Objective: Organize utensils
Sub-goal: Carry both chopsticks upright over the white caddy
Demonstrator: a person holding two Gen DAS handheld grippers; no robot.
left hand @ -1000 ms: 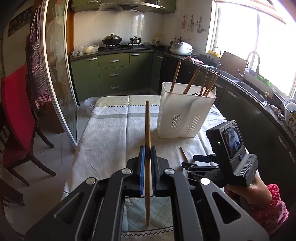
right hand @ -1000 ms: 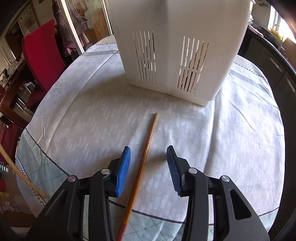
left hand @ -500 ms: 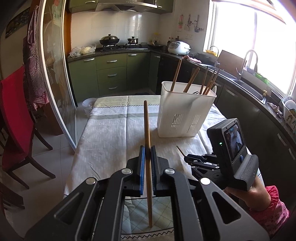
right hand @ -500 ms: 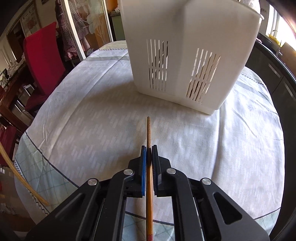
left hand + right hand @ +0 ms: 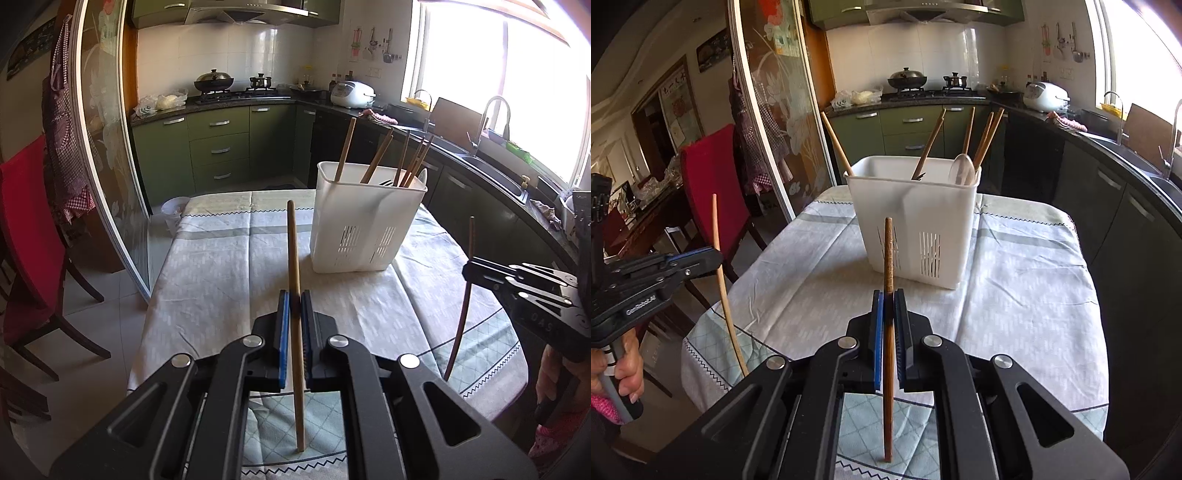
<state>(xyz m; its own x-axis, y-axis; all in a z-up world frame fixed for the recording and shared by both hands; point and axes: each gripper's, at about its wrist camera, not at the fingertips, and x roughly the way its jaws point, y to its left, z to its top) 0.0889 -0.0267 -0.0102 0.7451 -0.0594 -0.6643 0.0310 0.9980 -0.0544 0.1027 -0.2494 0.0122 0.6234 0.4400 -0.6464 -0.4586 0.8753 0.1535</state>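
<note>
Left wrist view, bottom centre: your left tongs are clamped tight on a pale wooden chopstick, its blue pads pressing either side of the shaft. The stick runs up the middle of the frame, one end low between the black arms, the other rising over the desk. At the right edge of the same view, your right tongs appear side-on, gripping a darker chopstick that stands nearly upright, clear of the cloth.

Right wrist view, bottom centre: the right tongs are likewise fully closed on the dark, speckled chopstick, which points up the frame toward the holder. At the left edge, the left tongs pinch the pale stick, and your hand wraps the grip below.

Middle distance, both views: a white plastic utensil holder with slotted walls stands on the desk's patterned tablecloth, ahead of both tongs and apart from them. Several chopsticks lean inside it; a clear spoon rests in its right part.

Far background: green kitchen cabinets, a stove with pots, a rice cooker. A red chair stands at the left.
</note>
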